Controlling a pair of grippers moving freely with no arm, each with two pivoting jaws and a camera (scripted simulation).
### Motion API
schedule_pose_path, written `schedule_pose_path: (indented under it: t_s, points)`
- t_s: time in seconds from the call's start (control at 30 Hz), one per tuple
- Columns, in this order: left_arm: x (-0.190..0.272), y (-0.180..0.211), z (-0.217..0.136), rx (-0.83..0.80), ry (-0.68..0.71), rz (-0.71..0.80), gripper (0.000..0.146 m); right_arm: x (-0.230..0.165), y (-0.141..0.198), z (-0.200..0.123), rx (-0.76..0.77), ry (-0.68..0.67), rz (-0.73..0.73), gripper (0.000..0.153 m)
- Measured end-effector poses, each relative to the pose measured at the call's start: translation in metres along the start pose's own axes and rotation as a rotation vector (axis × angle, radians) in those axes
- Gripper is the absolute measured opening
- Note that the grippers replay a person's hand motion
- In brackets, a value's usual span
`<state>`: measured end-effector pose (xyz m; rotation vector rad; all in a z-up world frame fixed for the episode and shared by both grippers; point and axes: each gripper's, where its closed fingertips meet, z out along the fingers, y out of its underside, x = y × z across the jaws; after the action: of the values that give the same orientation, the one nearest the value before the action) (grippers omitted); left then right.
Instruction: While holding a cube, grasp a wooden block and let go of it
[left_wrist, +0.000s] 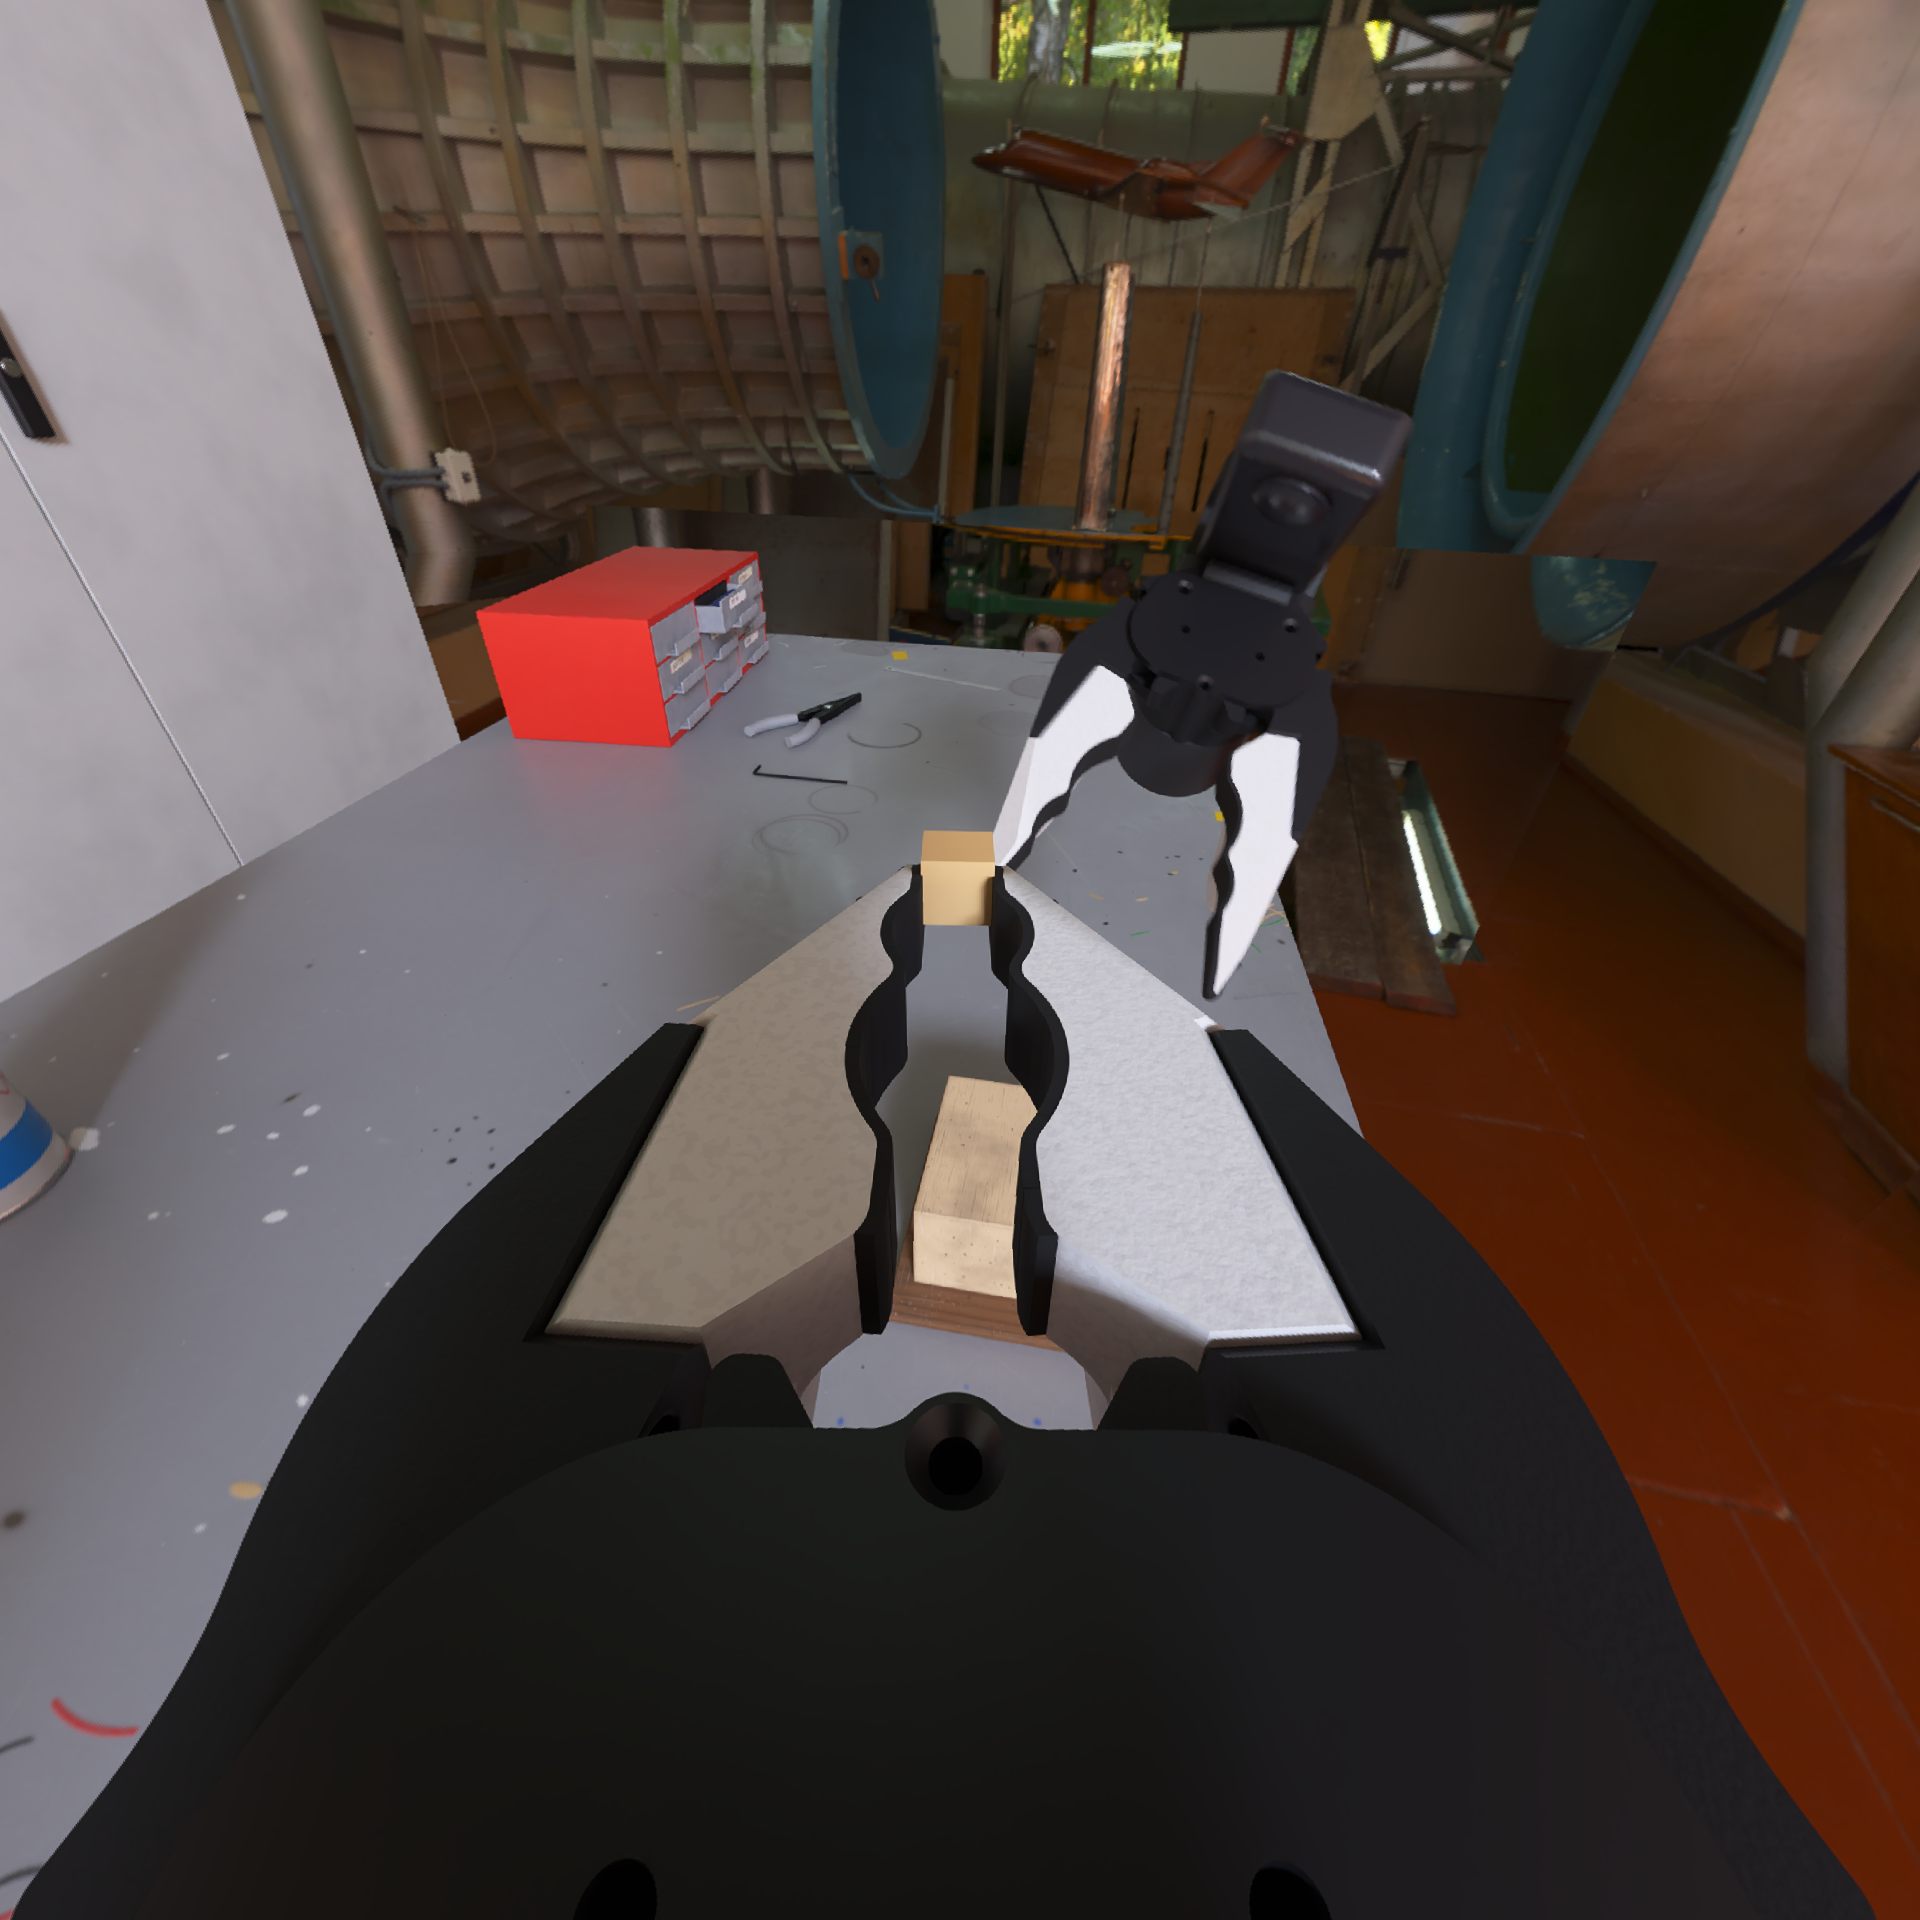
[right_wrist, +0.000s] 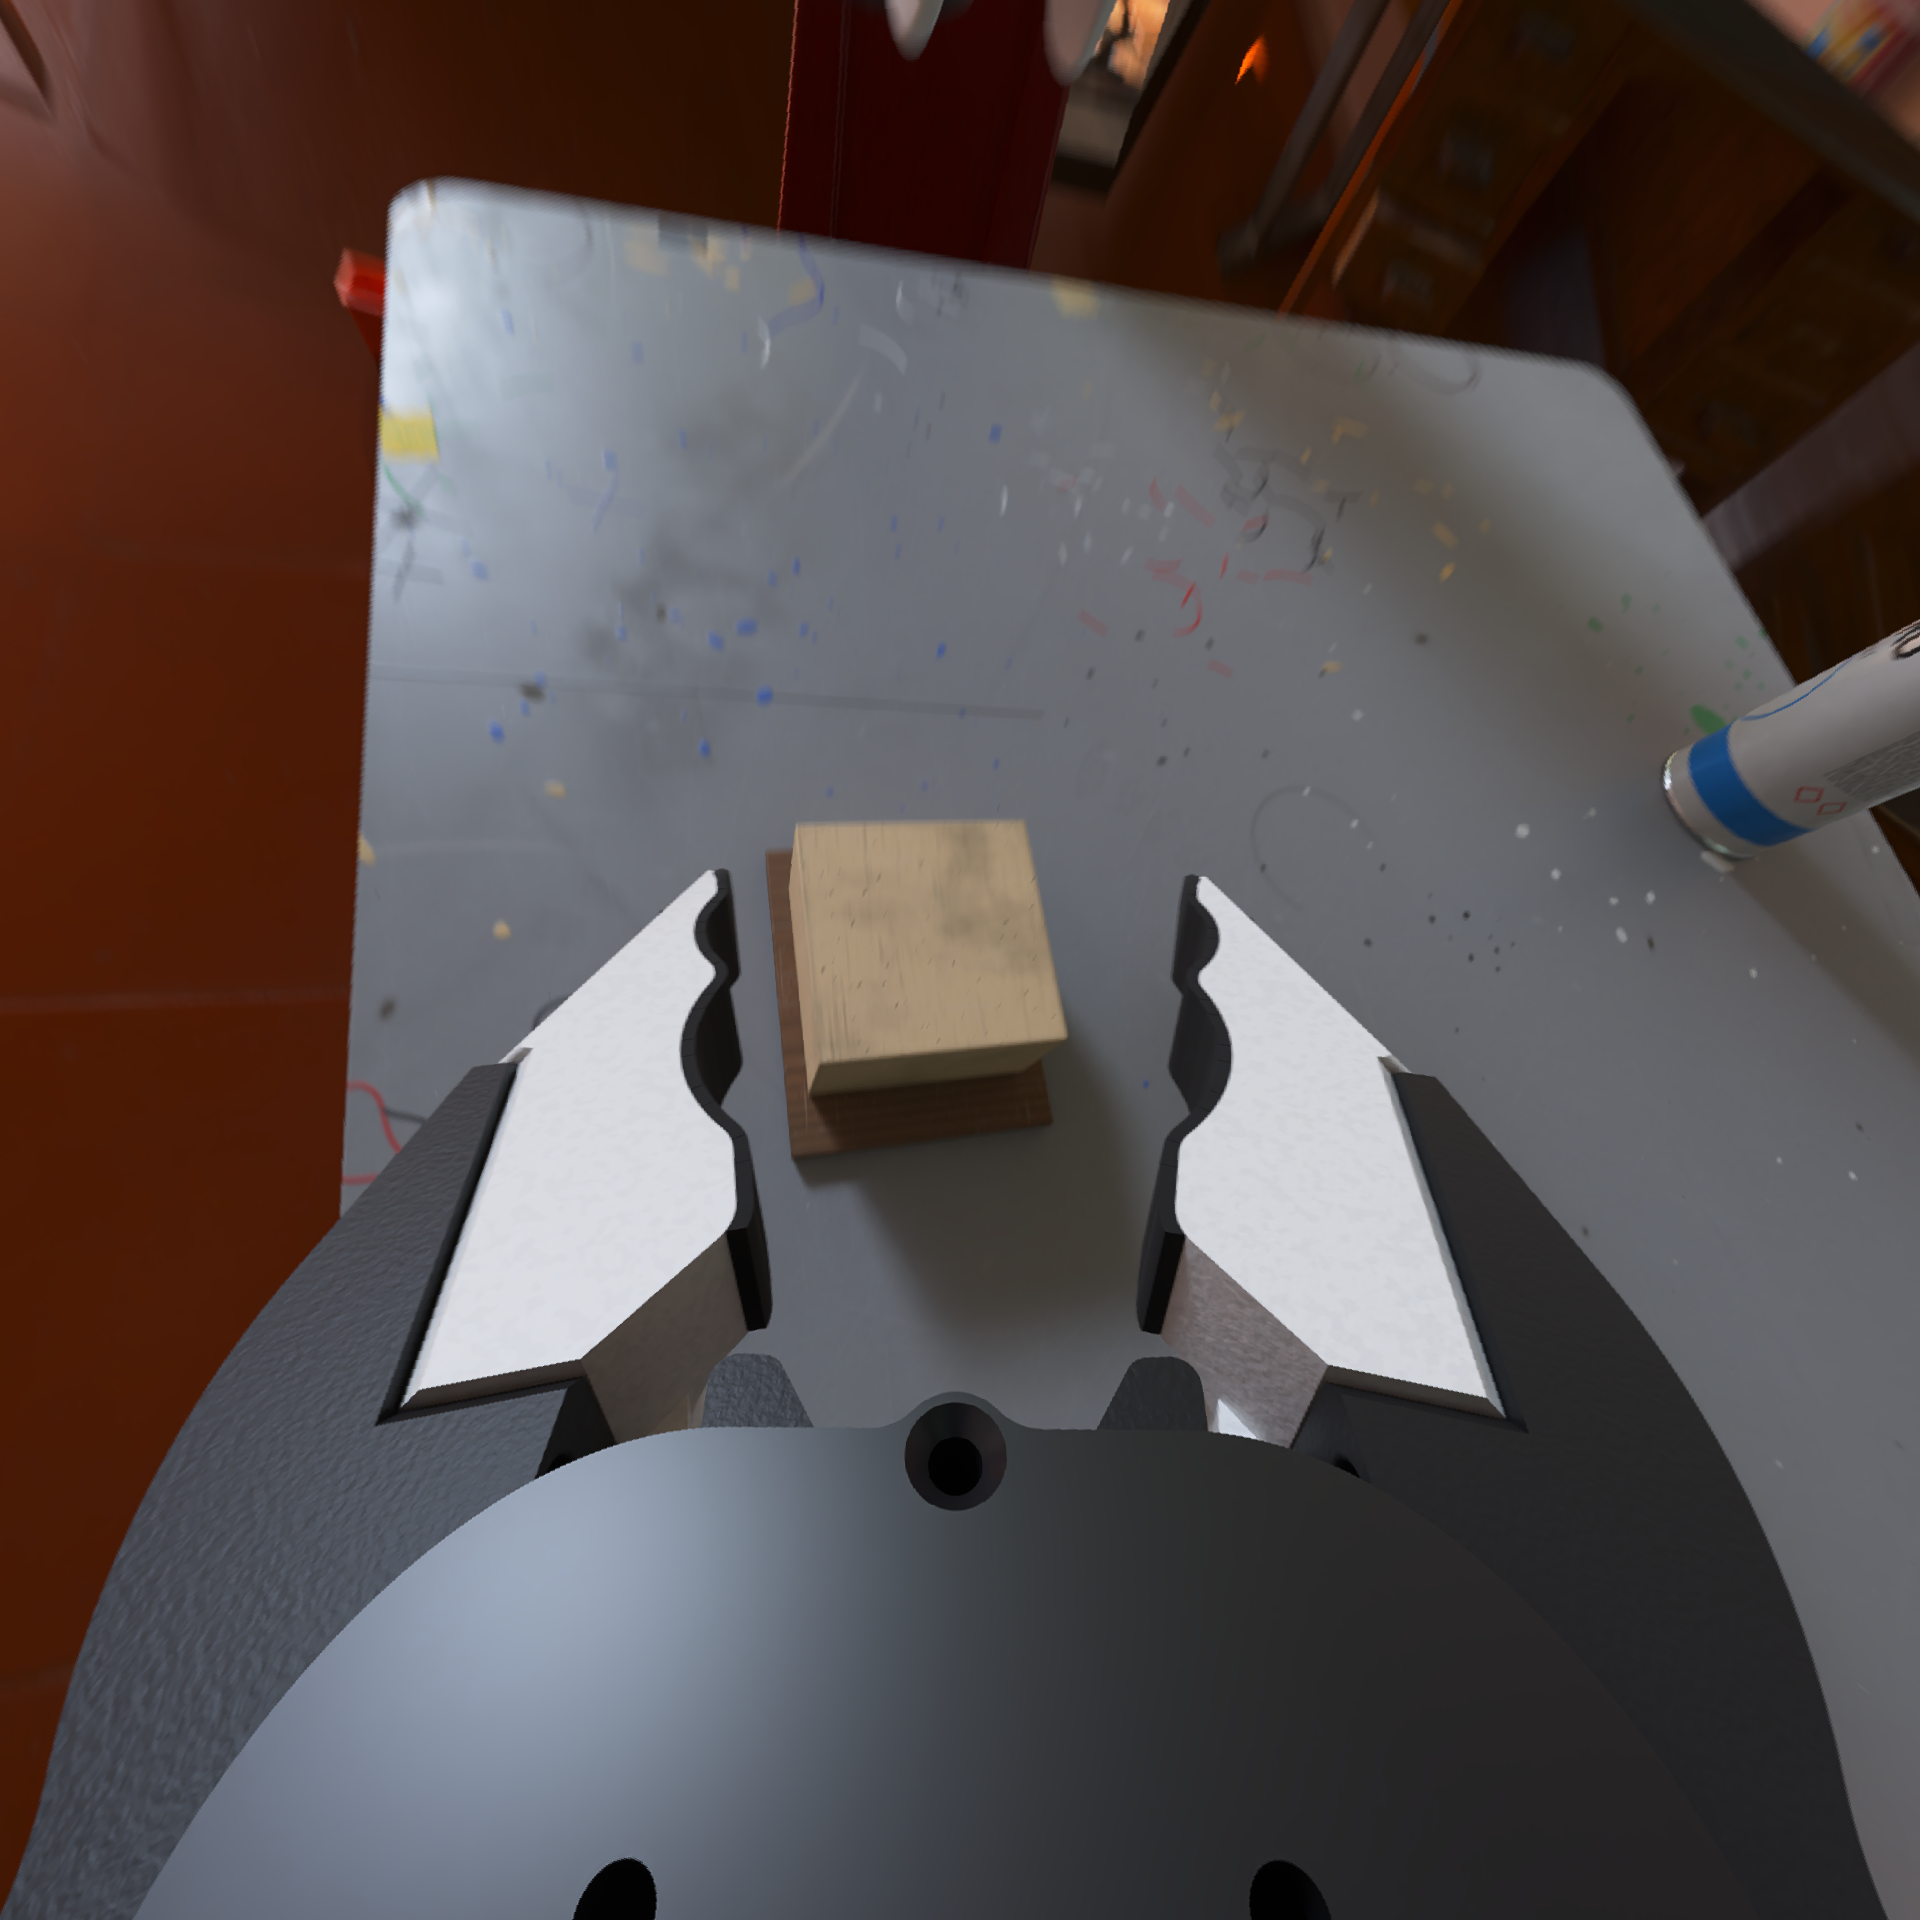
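Grey and paint-flecked, the surface (left_wrist: 416, 987) carries everything we see, set in a workshop with a red-brown floor. Our left tongs (left_wrist: 957, 883) are clamped on a small tan cube (left_wrist: 957, 878), pinched at the very tips and held above the surface. Below them, seen through the gap between the fingers, lies the pale wooden block (left_wrist: 968, 1184) on a thin dark brown board (left_wrist: 966, 1320). In the right wrist view that wooden block (right_wrist: 925, 951) sits on the board (right_wrist: 920, 1127) near the middle of the surface (right_wrist: 1351, 1039); our right tongs (right_wrist: 956, 904) hang above it, spread wide apart with a finger to each side, touching nothing. Towards the far left corner stand a red drawer cabinet (left_wrist: 613, 649), pliers (left_wrist: 802, 715) and a hex key (left_wrist: 798, 775). A white can with a blue band (right_wrist: 1797, 764) lies near one side edge.
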<state>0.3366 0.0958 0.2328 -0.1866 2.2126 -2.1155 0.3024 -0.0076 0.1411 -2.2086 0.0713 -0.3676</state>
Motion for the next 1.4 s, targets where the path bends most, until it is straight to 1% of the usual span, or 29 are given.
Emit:
schedule_pose_path:
  t_s: [0.1,0.17,0.3,0.37,0.47,0.57,0.6,0.8,1.1,1.3,1.4]
  points:
    - [-0.002,0.008,-0.003,-0.011,-0.016,-0.009,0.011,-0.013,0.02,0.019,-0.144,-0.001,-0.069,0.102]
    - [-0.002,0.013,-0.004,-0.019,-0.027,-0.01,0.011,-0.016,0.033,0.032,-0.231,0.013,-0.112,0.107]
    - [-0.001,0.022,-0.005,-0.033,-0.031,-0.012,0.011,-0.02,0.056,0.061,-0.338,0.001,-0.148,0.119]
    - [-0.002,0.025,-0.004,-0.04,-0.027,-0.01,0.011,-0.019,0.068,0.072,-0.392,-0.015,-0.162,0.117]
    - [-0.003,0.026,-0.005,-0.037,-0.017,-0.016,0.011,-0.014,0.081,0.084,-0.438,-0.052,-0.153,0.108]
    - [-0.005,0.029,-0.007,-0.038,-0.013,-0.016,0.011,-0.013,0.084,0.092,-0.425,-0.113,-0.124,0.097]
    - [-0.006,0.029,-0.008,-0.035,-0.009,-0.019,0.011,-0.013,0.084,0.093,-0.423,-0.122,-0.117,0.095]
    - [-0.014,0.041,-0.015,-0.051,-0.018,-0.042,0.011,-0.013,0.082,0.095,-0.35,-0.139,-0.088,0.095]
    - [-0.018,0.063,-0.012,-0.086,-0.015,-0.076,0.011,-0.009,0.075,0.093,-0.192,-0.148,0.067,0.095]
    - [-0.019,0.067,-0.008,-0.094,-0.018,-0.085,0.011,-0.009,0.074,0.091,-0.164,-0.16,0.092,0.095]
    - [-0.018,0.069,-0.006,-0.101,-0.017,-0.086,0.011,-0.009,0.071,0.088,-0.123,-0.163,0.125,0.095]
